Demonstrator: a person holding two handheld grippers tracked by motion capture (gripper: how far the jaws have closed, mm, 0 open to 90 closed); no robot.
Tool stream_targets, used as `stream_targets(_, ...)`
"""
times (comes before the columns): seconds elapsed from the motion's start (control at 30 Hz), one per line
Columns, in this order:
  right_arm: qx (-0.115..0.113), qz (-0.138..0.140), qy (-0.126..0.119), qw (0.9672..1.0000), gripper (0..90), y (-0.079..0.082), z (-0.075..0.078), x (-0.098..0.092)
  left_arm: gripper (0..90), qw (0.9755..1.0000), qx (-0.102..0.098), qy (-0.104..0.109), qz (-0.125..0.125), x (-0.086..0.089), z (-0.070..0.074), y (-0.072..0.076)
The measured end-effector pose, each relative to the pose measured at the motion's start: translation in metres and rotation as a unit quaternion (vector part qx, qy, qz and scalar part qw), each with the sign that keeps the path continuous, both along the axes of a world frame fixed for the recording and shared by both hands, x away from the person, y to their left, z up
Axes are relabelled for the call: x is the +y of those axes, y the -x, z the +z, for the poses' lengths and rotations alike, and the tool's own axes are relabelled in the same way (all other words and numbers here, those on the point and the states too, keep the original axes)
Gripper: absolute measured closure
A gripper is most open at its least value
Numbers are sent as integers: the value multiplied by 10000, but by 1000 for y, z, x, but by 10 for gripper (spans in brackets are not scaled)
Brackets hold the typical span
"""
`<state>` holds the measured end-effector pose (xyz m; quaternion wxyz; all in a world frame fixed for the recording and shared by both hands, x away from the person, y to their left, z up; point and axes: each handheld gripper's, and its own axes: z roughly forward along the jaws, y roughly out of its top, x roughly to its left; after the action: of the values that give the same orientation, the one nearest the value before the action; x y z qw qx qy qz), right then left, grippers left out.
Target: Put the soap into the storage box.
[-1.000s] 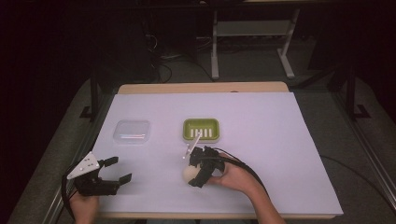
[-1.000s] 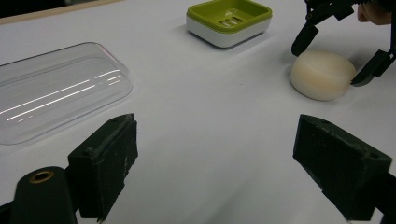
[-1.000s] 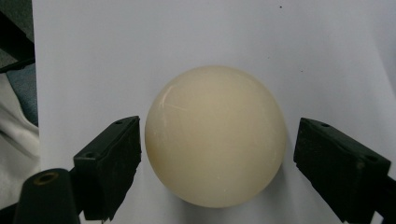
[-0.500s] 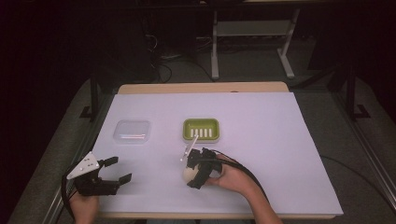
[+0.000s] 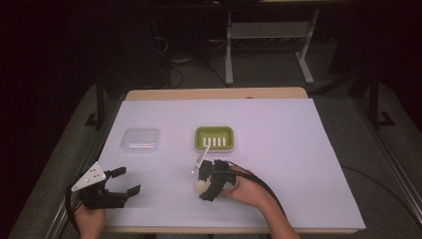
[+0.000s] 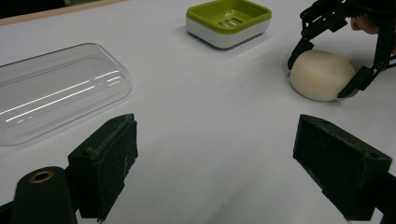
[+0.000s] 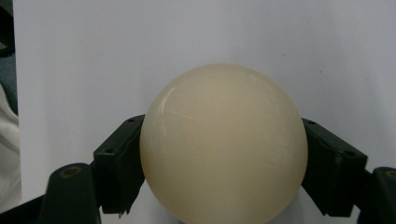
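Observation:
A rounded cream soap bar (image 5: 200, 186) rests on the white table cover near the front middle. My right gripper (image 5: 203, 184) is shut on it, one jaw on each side. In the right gripper view the soap bar (image 7: 224, 144) bulges between the two pads (image 7: 116, 163). The left gripper view has the soap bar (image 6: 321, 74) at the upper right, held by the other gripper. A green soap dish (image 5: 198, 138) with a slotted floor stands behind it, with nothing in it. My left gripper (image 5: 130, 180) stands open at the front left, nothing between its fingers (image 6: 107, 163).
A clear plastic lid (image 5: 141, 140) lies left of the dish, also seen close ahead as the lid (image 6: 56, 84) in the left gripper view. The dish (image 6: 201, 11) sits farther back. The table's front edge runs just below both hands.

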<state>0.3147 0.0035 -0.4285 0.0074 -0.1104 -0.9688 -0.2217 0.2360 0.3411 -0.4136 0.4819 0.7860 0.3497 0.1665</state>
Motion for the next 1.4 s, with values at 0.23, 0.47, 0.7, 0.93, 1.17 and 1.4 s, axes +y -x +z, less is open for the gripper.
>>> stream_targets(0.23, -10, 1, 99, 10000, 240, 0, 2, 2, 133, 10000, -5, 9, 9, 0, 0, 0)
stream_targets(0.47, -24, 96, 97, 9999, 241, 1, 5, 2, 133, 10000, -17, 16, 18, 1, 0, 0)
stream_targets(0.7, 12, 58, -137, 9999, 242, -4, 16, -3, 133, 10000, -20, 27, 25, 1, 0, 0)
stream_targets(0.93, -14, 28, -184, 9998, 242, -10, 25, -6, 132, 10000, -26, 20, 17, 1, 0, 0)
stream_targets(1.17, -11, -12, -325, 9995, 242, -19, 31, -9, 133, 10000, -24, 23, 21, 1, 0, 0)
stream_targets(1.4, -20, 1, -374, 9993, 242, -27, 36, -11, 133, 10000, -19, -9, 18, 2, 1, 0)
